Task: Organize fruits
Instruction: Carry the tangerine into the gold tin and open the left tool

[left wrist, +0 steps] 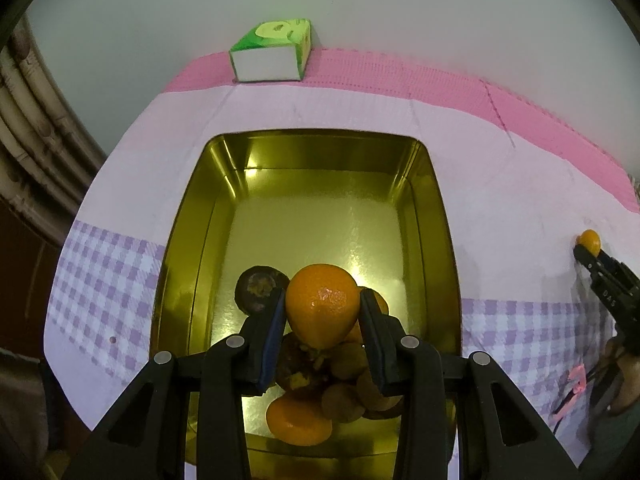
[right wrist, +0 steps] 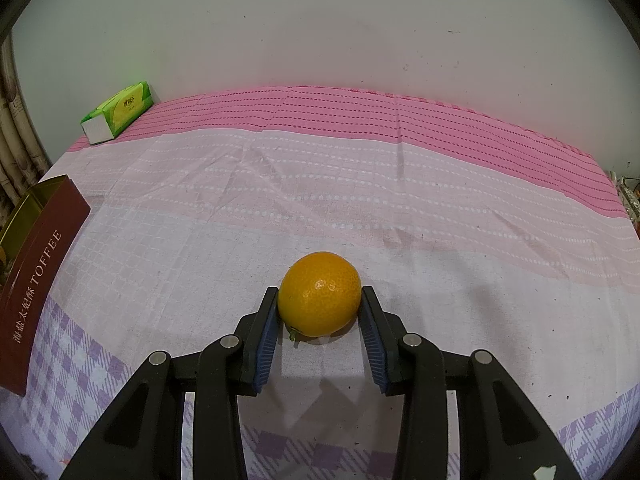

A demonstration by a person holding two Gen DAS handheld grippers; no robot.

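Note:
My left gripper (left wrist: pixel 322 300) is shut on an orange (left wrist: pixel 322 306) and holds it above the near end of a gold tin (left wrist: pixel 236 184). In the tin below lie a dark purple mangosteen (left wrist: pixel 260 289), another orange (left wrist: pixel 298 422) and several brownish fruits (left wrist: pixel 344 396). My right gripper (right wrist: pixel 320 304) brackets a second orange (right wrist: pixel 319 294) that rests on the cloth; both pads touch it. The same right gripper (left wrist: pixel 586 250) and its orange (left wrist: pixel 590 241) show at the right edge of the left wrist view.
A green tissue pack (left wrist: pixel 272 50) lies at the table's far edge by the wall; it also shows in the right wrist view (right wrist: pixel 118 114). The tin's maroon TOFFEE side (right wrist: pixel 36 280) stands at the left. A pink and lilac checked cloth (right wrist: pixel 360 200) covers the table.

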